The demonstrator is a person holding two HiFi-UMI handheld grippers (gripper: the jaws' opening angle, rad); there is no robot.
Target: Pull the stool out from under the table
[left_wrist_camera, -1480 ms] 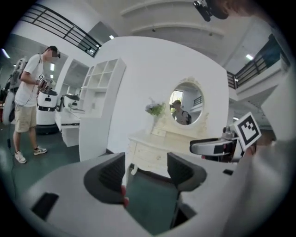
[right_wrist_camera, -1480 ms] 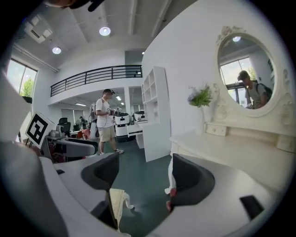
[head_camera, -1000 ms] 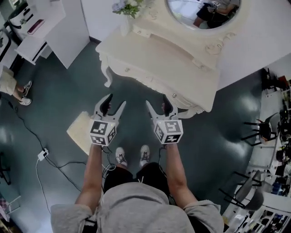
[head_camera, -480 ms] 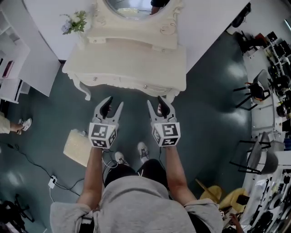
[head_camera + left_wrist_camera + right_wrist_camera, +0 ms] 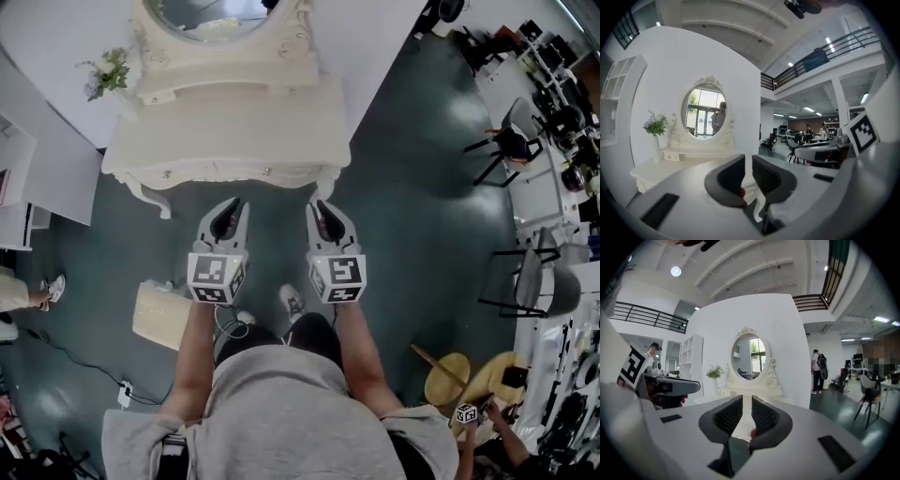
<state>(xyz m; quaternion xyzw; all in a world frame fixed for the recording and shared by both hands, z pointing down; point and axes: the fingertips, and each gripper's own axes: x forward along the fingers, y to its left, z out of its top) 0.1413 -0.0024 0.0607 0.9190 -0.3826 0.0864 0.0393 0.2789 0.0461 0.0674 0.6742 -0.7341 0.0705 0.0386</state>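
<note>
The white dressing table (image 5: 225, 122) with its oval mirror (image 5: 705, 110) stands straight ahead of me. A cream cushioned stool (image 5: 159, 314) sits on the dark floor at my left, out from under the table. My left gripper (image 5: 232, 204) and right gripper (image 5: 322, 208) are held side by side just short of the table's front edge. Both jaws have just been closing. They now stand almost together, with a thin slit and nothing between them. The left gripper (image 5: 748, 161) and the right gripper (image 5: 746, 401) both point at the table, which also shows in the right gripper view (image 5: 740, 392).
A vase of flowers (image 5: 111, 70) stands on the table's left end. Black chairs (image 5: 511, 145) stand at the right and white shelving (image 5: 19, 187) at the left. A cable with a power strip (image 5: 122, 394) lies on the floor behind the stool. A bystander's shoe (image 5: 52, 291) is at far left.
Both grippers' jaws have closed from wide open to nearly together. I have turned, so the table now lies squarely ahead, and the stool has slid further left and back in view.
</note>
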